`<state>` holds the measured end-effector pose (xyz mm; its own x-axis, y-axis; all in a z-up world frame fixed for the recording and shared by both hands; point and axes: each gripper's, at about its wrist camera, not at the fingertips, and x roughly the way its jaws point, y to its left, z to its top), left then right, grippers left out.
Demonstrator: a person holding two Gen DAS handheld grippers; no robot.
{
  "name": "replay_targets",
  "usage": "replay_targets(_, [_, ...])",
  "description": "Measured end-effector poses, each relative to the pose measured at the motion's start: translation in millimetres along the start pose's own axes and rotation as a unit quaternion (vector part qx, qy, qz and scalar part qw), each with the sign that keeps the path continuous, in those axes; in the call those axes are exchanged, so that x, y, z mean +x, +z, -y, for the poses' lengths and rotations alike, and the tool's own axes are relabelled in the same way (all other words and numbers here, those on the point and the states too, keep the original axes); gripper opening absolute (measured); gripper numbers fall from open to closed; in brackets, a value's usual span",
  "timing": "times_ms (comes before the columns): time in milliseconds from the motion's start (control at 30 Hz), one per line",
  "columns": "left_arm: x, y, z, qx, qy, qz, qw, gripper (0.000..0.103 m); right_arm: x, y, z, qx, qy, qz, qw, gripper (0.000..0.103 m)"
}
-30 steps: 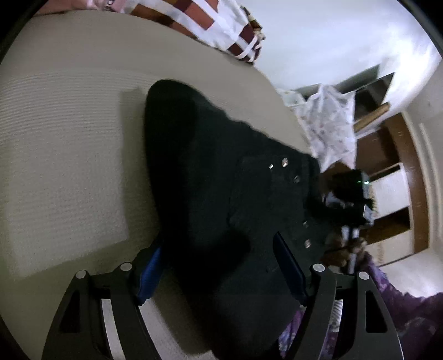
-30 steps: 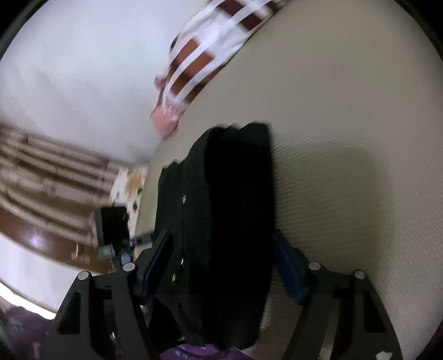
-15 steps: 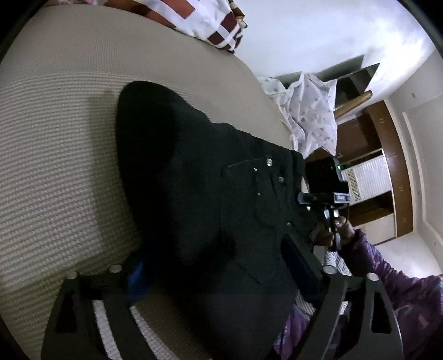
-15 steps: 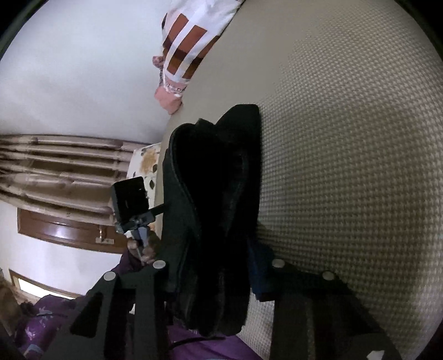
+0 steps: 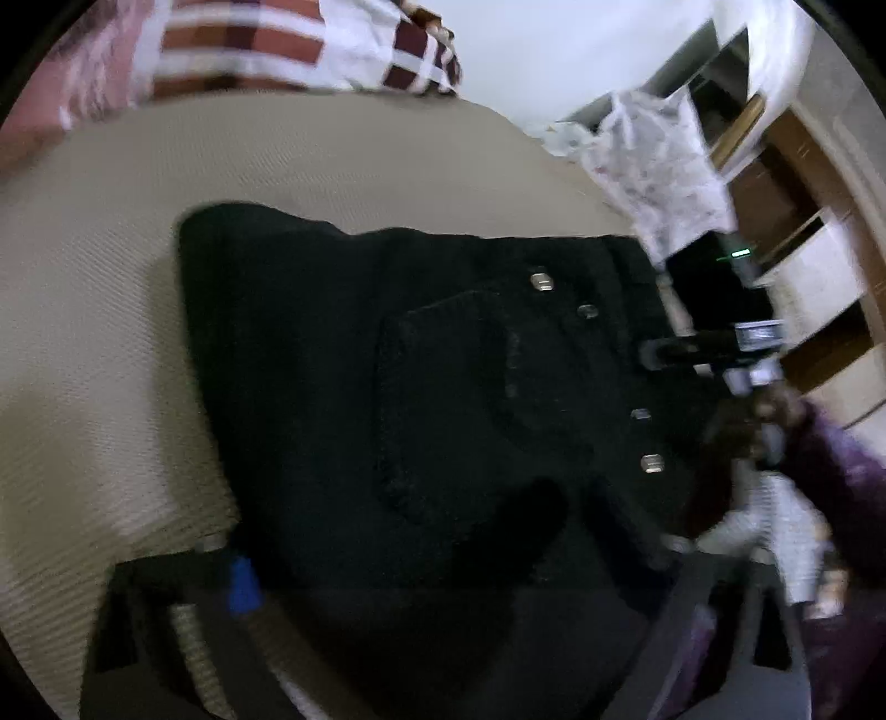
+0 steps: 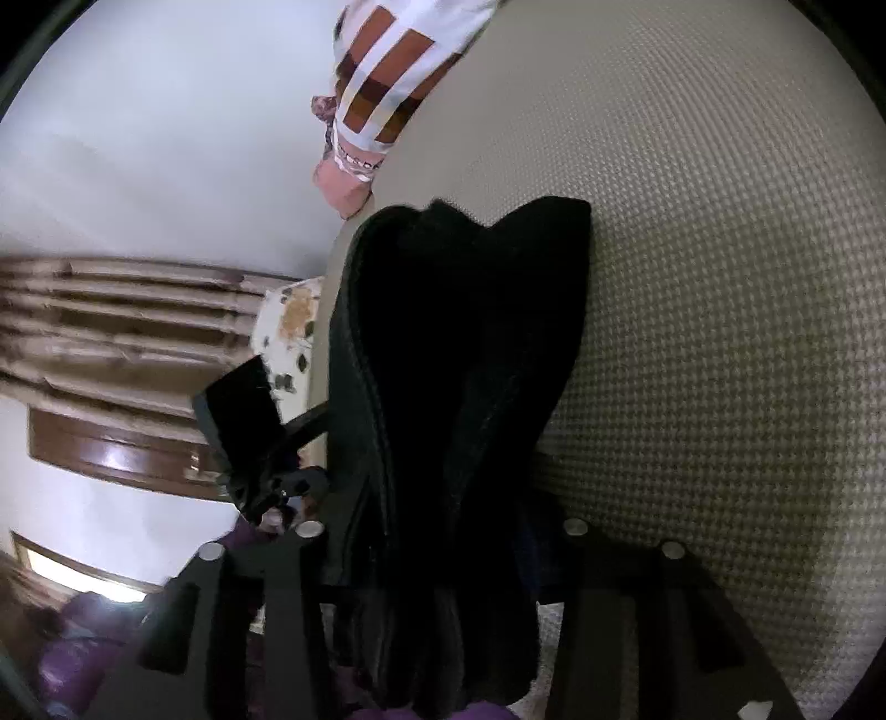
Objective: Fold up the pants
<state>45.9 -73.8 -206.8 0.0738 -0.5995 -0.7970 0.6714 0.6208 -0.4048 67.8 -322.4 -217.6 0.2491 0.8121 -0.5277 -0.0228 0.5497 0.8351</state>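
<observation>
Left wrist view: the black pants (image 5: pixel 421 387), folded into a thick stack, lie across the centre of the frame on a beige woven bed cover (image 5: pixel 111 332); metal rivets and a stitched back pocket show on the top layer. The left claw (image 5: pixel 443 570) sits at the lower edge, its blue-tipped finger at lower left just beside the stack's edge and its other finger at lower right over the dark cloth. Its jaws are closing with the pants between them; whether the pads press the cloth cannot be told, as the frame is blurred. A checked red-and-white cloth (image 5: pixel 277 44) lies at the upper left. At the right, a hand in a purple sleeve (image 5: pixel 830 471) holds the other tool.

Right wrist view: the pants (image 6: pixel 454 387) rise from the bottom centre toward the middle of the frame, bunched upright in several layers. The right claw (image 6: pixel 437 537) stands narrow, its fingers against both sides of the bundle and gripping it, the jaws easing slightly apart. The bed cover (image 6: pixel 720 277) fills the right half; the checked cloth (image 6: pixel 387 83) lies at the top centre.
</observation>
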Motion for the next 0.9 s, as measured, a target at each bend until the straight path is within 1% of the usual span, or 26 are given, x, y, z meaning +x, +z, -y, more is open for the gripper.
replay_targets(33, [-2,-2,2,0.004,0.026,0.008,0.9996,0.056,0,-3,-6,-0.023,-0.017,0.007,1.000,0.034])
replay_targets(67, [-6,-2,0,-0.003,0.030,0.015,0.9994,0.042,2,-5,-9,-0.030,-0.021,0.012,0.999,0.033])
replay_targets(133, [-15,-3,-7,-0.021,0.024,0.028,0.9991,0.032,1,-8,-13,-0.035,-0.023,0.026,0.999,0.030])
replay_targets(167, [-17,-4,-7,-0.021,0.026,0.032,0.9989,0.030,0,-9,-13,-0.034,-0.023,0.030,0.999,0.029])
replay_targets(267, [-20,-6,4,-0.005,0.053,0.043,0.9977,0.025,-2,-11,-19,-0.036,-0.014,0.051,0.998,0.028])
replay_targets(367, [-21,-5,16,0.002,0.066,0.050,0.9965,0.023,0,-12,-21,-0.039,-0.014,0.064,0.997,0.027])
replay_targets(467, [-29,-6,24,0.011,0.083,0.059,0.9947,0.022,0,-13,-22,-0.034,-0.002,0.075,0.997,0.026])
replay_targets(600, [-45,-9,25,0.022,0.112,0.069,0.9911,0.022,7,-13,-29,-0.039,0.007,0.076,0.996,0.026])
replay_targets(767, [-63,-12,20,0.028,0.149,0.081,0.9852,0.022,27,-3,-40,-0.046,0.019,0.070,0.996,0.025])
replay_targets(900, [-76,-13,13,0.028,0.169,0.091,0.9810,0.022,43,4,-50,-0.054,0.026,0.065,0.996,0.025])
